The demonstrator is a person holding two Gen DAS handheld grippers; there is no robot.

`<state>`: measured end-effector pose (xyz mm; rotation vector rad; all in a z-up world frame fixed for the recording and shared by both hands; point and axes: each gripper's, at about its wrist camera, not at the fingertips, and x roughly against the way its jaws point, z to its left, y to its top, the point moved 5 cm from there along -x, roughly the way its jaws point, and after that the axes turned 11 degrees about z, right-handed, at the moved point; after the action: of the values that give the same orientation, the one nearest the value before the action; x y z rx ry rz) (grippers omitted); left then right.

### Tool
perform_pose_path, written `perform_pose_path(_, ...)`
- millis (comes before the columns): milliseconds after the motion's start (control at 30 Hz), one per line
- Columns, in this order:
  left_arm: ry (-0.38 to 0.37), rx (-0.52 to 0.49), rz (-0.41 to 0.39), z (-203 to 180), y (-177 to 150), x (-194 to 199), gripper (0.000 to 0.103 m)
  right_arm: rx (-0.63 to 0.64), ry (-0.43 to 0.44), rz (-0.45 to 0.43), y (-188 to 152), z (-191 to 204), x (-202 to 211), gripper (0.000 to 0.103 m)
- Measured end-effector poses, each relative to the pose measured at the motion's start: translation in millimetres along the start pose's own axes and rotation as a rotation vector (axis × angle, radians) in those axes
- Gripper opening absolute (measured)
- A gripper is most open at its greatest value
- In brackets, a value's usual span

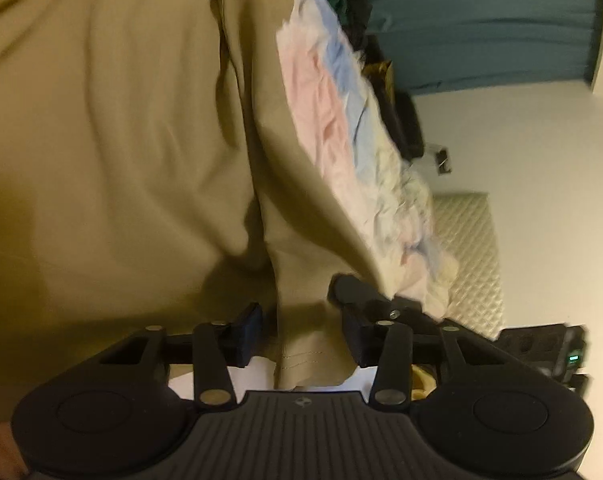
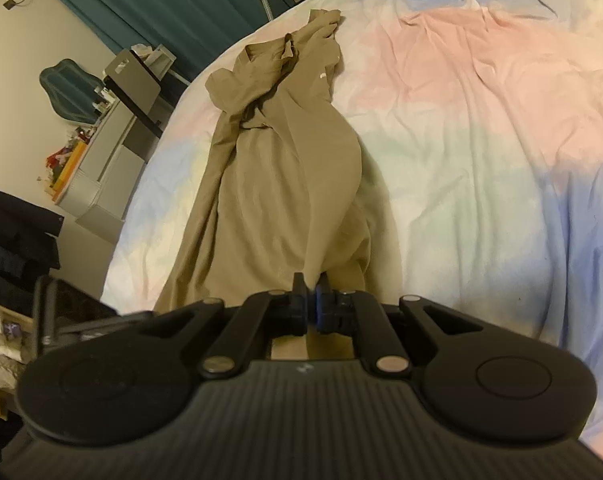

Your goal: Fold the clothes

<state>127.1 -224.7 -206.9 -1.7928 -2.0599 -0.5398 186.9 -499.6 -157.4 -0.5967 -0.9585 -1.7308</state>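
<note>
A tan garment (image 2: 277,168) lies stretched lengthwise on a bed with a pastel pink, blue and white cover (image 2: 481,128). Its far end is bunched near the bed's far edge. My right gripper (image 2: 311,300) is shut on the garment's near edge. In the left wrist view the same tan garment (image 1: 113,152) fills the left and middle of the frame. My left gripper (image 1: 301,320) is open, with a fold and hem of the cloth lying between its fingers. The pastel cover (image 1: 341,152) shows to the right of the cloth.
A teal curtain (image 2: 161,4) hangs behind the bed, also seen in the left wrist view (image 1: 481,20). A grey desk with small items (image 2: 113,136) stands left of the bed. Dark clothes (image 2: 13,232) are piled at the left. A quilted mattress side (image 1: 473,264) shows.
</note>
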Motion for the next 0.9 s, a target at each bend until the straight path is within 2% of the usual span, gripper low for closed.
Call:
perform_pose_path(33,0.021,-0.007,0.005,-1,-1,-6,0.018,0.002,-0.012,0.001,0,-1,-1,0.008)
perform_pose_path(67,0.035,-0.018,0.008,-2,-2,-8,0.006,0.004,-0.025,0.002,0,-2,-2,0.008)
perform_pose_path(167,0.069,-0.061,-0.033,-6,-6,3,0.002,0.037,-0.068,0.023,-3,1,-8,0.009)
perform_pose_path(233,0.083,-0.099,-0.074,-12,-10,21,0.002,0.082,-0.103,0.041,-6,7,-14,0.018)
perform_pose_path(300,0.108,-0.117,-0.091,-14,-14,39,0.002,0.141,-0.145,0.058,-9,16,-21,0.046)
perform_pose_path(367,0.142,-0.137,-0.107,-17,-20,52,0.002,0.214,-0.178,0.073,-13,27,-26,0.057)
perform_pose_path(433,0.21,-0.174,-0.138,-16,-25,67,0.002,0.259,-0.196,0.088,-17,34,-31,0.056)
perform_pose_path(533,0.307,-0.172,-0.164,-3,-31,82,0.002,0.308,-0.254,0.09,-20,40,-36,0.056)
perform_pose_path(667,0.422,-0.157,-0.194,13,-35,89,0.002,0.344,-0.346,0.099,-21,41,-46,0.056)
perform_pose_path(733,0.476,-0.148,-0.21,21,-36,92,0.002,0.319,-0.352,0.111,-18,36,-53,0.056)
perform_pose_path(833,0.418,-0.129,-0.244,24,-35,99,0.002,0.178,-0.305,0.158,-11,17,-67,0.056)
perform_pose_path(900,0.343,-0.11,-0.261,24,-32,104,0.002,0.089,-0.253,0.19,-10,6,-74,0.055)
